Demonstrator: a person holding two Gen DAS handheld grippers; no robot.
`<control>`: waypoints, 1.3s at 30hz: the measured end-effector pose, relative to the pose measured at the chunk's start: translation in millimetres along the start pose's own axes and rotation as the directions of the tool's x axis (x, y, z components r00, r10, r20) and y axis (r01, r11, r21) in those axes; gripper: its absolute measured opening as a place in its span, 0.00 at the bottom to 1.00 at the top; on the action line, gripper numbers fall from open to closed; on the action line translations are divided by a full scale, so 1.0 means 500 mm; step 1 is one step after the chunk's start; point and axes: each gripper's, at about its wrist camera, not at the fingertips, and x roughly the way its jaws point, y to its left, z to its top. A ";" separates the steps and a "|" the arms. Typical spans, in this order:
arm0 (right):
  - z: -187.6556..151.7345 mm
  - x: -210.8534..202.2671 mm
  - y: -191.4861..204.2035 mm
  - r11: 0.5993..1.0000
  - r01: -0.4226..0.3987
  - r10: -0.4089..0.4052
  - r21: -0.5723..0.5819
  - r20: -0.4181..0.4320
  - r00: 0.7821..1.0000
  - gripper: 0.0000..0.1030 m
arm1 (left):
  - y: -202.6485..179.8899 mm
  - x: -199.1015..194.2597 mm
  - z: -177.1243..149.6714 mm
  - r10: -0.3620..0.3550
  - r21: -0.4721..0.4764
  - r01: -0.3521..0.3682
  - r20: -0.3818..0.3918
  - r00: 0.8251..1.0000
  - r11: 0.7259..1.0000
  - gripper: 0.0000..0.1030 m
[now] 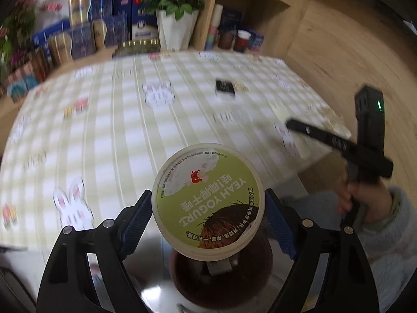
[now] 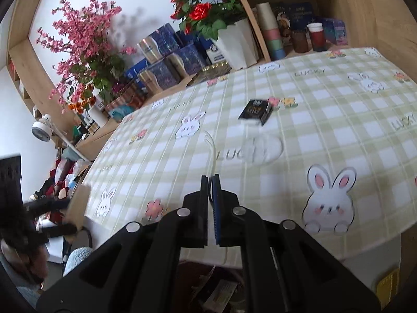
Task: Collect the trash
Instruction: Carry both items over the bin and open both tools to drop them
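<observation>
Nearest the left camera, the left claw is clamped on the cup, blue pads pressing its sides just under the lid rim at nine and three o'clock. The printed lid faces the lens, so the wrist is pitched steeply down. It's a yogurt tub: light, thin-walled, likely to buckle under a hard squeeze and a bit slick on the sides. That makes the stiffer band below the rim the right place to hold it, and that's where the pads are. Directly beneath, at six o'clock, the dark bin gapes with scraps already inside. I'd say the cup is hanging in the air above it, ready to drop. Over at three o'clock a hand in a pale fleecy sleeve carries the right claw, angled down across the table edge. From its own camera the jaws are closed, pinching what looks like a thin strip of clear plastic that curls up towards twelve. It's flimsy stuff, weightless and slippery, so a firm pinch suits it. Farther out on the checked table, around one o'clock, a small black packet lies flat, well apart from both claws and not yet collected. Beyond that are boxes and flowers, blurred.
</observation>
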 end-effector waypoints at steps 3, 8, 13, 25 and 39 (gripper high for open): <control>-0.016 -0.002 0.018 1.000 -0.010 0.010 -0.009 -0.010 1.000 0.07 | -0.011 0.010 -0.056 -0.019 -0.007 0.019 -0.050 0.999 1.000 0.80; -0.034 -0.031 0.030 1.000 -0.007 0.008 -0.024 0.010 1.000 0.07 | -0.032 0.063 -0.110 -0.018 0.043 0.025 -0.155 0.988 0.999 0.80; -0.060 -0.043 0.011 1.000 0.001 -0.001 0.004 -0.014 1.000 0.07 | -0.050 0.113 -0.134 -0.053 0.046 0.064 -0.212 0.976 0.997 0.80; -0.080 -0.075 0.028 1.000 -0.016 0.015 -0.025 -0.017 1.000 0.07 | -0.078 0.172 -0.151 -0.100 0.032 0.112 -0.258 0.961 0.993 0.82; -0.114 -0.068 0.031 0.999 -0.031 0.030 -0.018 -0.053 0.998 0.07 | -0.029 0.133 -0.097 -0.075 -0.008 0.074 -0.157 0.985 0.997 0.90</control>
